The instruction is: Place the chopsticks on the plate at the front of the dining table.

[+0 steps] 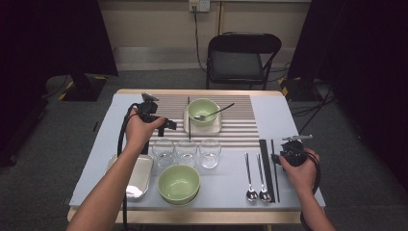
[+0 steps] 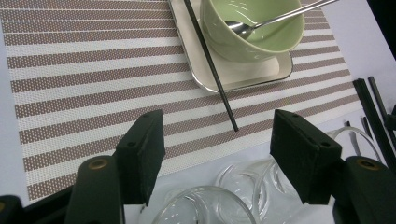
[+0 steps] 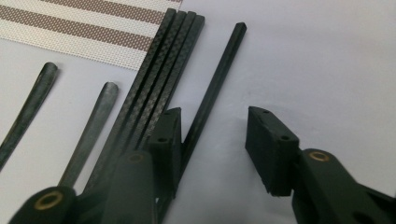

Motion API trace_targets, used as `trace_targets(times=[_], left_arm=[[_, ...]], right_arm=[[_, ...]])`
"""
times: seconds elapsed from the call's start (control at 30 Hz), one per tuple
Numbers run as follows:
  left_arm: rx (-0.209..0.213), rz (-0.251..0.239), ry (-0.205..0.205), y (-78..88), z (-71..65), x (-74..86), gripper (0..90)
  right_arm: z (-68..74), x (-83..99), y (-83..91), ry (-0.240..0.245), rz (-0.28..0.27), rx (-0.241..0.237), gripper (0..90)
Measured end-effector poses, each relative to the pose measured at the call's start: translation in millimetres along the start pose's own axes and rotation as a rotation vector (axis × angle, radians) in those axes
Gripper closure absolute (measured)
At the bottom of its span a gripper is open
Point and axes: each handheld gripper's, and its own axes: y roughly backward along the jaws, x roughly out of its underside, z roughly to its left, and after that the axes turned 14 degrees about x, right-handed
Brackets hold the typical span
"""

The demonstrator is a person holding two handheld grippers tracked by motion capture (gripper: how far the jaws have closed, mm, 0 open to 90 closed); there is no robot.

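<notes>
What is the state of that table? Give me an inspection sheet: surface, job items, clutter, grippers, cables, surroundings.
Surface: grey table, striped placemat at the far middle.
Job's things: loose chopstick lies between the right jaws, beside the chopstick bundle; three glasses in a row.
Clutter: two spoons, near bowl, metal tray, far bowl holding a spoon.
Grippers: left gripper open above the glasses; right gripper open, gripping nothing.
Cables: left cable and right cable trail by the wrists.
Surroundings: folding chair beyond the table.
</notes>
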Motion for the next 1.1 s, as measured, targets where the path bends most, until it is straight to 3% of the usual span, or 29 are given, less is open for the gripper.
trace_targets(times=[0.4, 0.73, 0.93, 1.1], left_arm=[[-0.001, -0.004, -0.006, 1.7, -2.3, -1.5, 35.4], [-0.005, -0.008, -0.006, 4.5, -1.8, -1.7, 35.5], [-0.003, -0.005, -0.013, 3.4, -3.1, -2.2, 35.8], [-0.002, -0.002, -0.014, -0.3, -5.8, -2.2, 35.7]], right_arm=[[-12.1, 5.7, -1.8, -0.036, -0.034, -0.021, 77.8], [-11.9, 1.1, -0.3, -0.003, 0.000, -0.001, 80.6], [-14.0, 2.3, -1.2, -0.045, 0.007, -0.014, 80.2], [-11.5, 3.4, -1.3, -0.079, 0.005, 0.007, 79.8]])
